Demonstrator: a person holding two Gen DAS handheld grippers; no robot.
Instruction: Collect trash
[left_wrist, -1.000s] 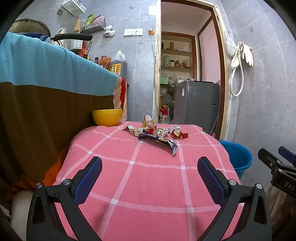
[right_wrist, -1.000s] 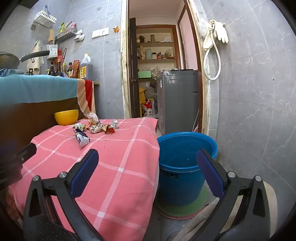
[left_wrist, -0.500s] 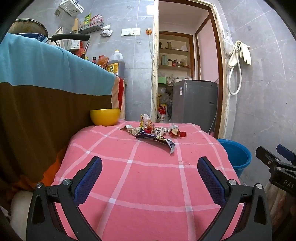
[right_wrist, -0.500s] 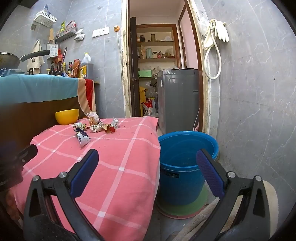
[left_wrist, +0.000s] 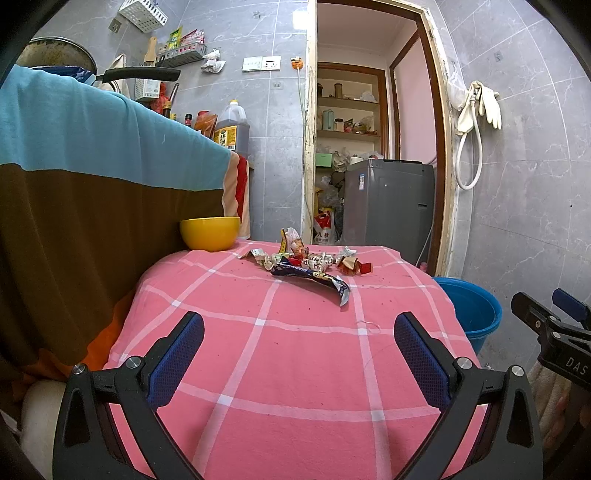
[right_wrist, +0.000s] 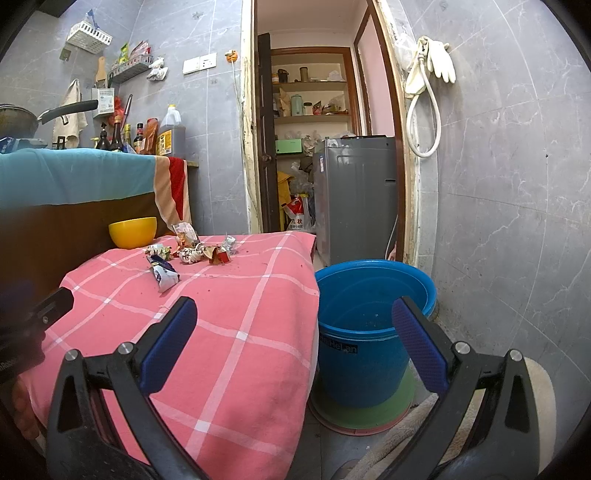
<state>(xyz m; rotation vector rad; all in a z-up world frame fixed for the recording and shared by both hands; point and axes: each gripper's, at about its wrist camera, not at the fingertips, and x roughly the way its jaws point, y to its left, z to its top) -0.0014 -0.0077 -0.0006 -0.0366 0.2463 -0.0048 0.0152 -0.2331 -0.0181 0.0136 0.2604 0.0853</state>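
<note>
Trash lies in a loose heap (left_wrist: 306, 260) at the far end of the pink checked tablecloth (left_wrist: 295, 350), well ahead of the left gripper (left_wrist: 298, 345), whose blue-padded jaws stand wide apart with nothing between them. The nearest piece to that gripper is a dark blue wrapper (left_wrist: 314, 278); its long axis runs slantwise, from the heap ahead toward the near right, ending in a silvery torn tip that points down toward the right finger. Behind it sit crumpled white, red and brown scraps, spread in a band running left to right. A yellow bowl (left_wrist: 209, 232) stands beyond and left of the heap, near the table's far left corner.

The right gripper (right_wrist: 295, 341) hangs over the table's right edge, jaws likewise spread wide and empty. From here the heap (right_wrist: 192, 251) lies ahead and to the left, the blue wrapper (right_wrist: 162, 271) closest, its long axis pointing roughly toward the left finger. A blue bucket (right_wrist: 369, 332) stands on the floor just beside the table, ahead between the fingers and toward the right one.
</note>
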